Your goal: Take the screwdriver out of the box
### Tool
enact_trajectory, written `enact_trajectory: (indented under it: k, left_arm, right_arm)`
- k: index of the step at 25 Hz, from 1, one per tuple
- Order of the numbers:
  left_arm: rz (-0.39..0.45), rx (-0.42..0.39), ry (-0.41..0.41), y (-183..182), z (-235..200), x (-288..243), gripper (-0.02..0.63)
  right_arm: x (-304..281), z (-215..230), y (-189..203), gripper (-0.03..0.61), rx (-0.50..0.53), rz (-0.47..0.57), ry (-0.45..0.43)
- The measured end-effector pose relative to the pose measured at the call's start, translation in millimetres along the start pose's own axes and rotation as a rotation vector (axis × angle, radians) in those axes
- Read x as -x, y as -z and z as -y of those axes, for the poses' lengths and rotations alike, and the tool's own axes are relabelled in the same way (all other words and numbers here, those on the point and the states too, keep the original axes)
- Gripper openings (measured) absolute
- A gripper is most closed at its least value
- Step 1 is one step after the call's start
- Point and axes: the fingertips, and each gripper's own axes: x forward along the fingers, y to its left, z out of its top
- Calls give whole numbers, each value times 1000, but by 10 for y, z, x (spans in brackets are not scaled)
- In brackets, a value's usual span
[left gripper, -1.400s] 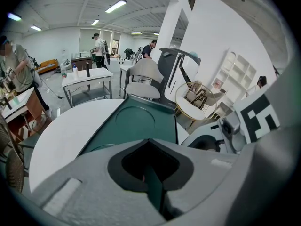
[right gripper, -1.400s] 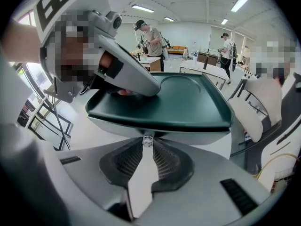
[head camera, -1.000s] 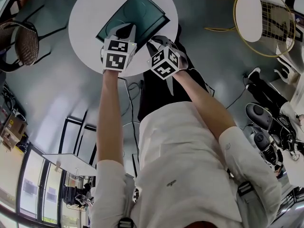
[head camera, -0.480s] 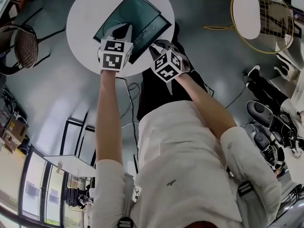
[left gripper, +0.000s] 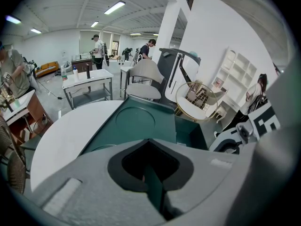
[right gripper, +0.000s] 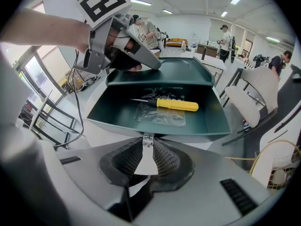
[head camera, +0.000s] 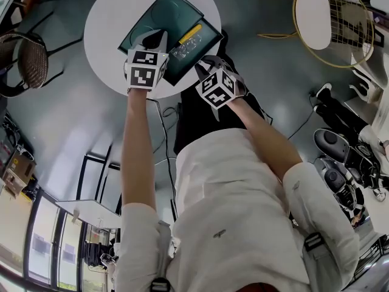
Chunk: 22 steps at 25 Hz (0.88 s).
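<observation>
I'm pinching the lid [head camera: 159, 14] open with my left gripper [head camera: 157, 38]; my right gripper [right gripper: 147, 140], closed empty, isn't yet gripping the boxed screwdriver [right gripper: 176, 105].

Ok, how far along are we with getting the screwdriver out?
Done: the lid of the box is raised, pinched in the left gripper, exposing the inside. In hand: the right gripper is at the box's front wall, fingers together, empty. Left: the screwdriver lies on a clear plastic bag on the box floor, untouched; it must be grasped and lifted out.
</observation>
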Motion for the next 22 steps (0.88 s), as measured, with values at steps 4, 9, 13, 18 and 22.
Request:
enact_trajectory:
  k: [4,9,13,18,22]
  left_arm:
    - [0,-3,-2,7,8,2,9]
    - [5,-12,-14,18,6,3,9]
    - [9,-16,-19,19,18,-1,9]
    - [17,-26,-27,21,1,12,9]
    - [22,-37,-38,18,12,14,9]
  right_arm:
    - [25,-32,83,75,-7,-6,-3]
    - [30,-64,150,75,-12,-7,-7]
    - [49,-80,245,75,-13,-14,-13]
    - [48,-89,269,77,-13,-12,-7]
    - [69,-80,279,83,-16,0,-3]
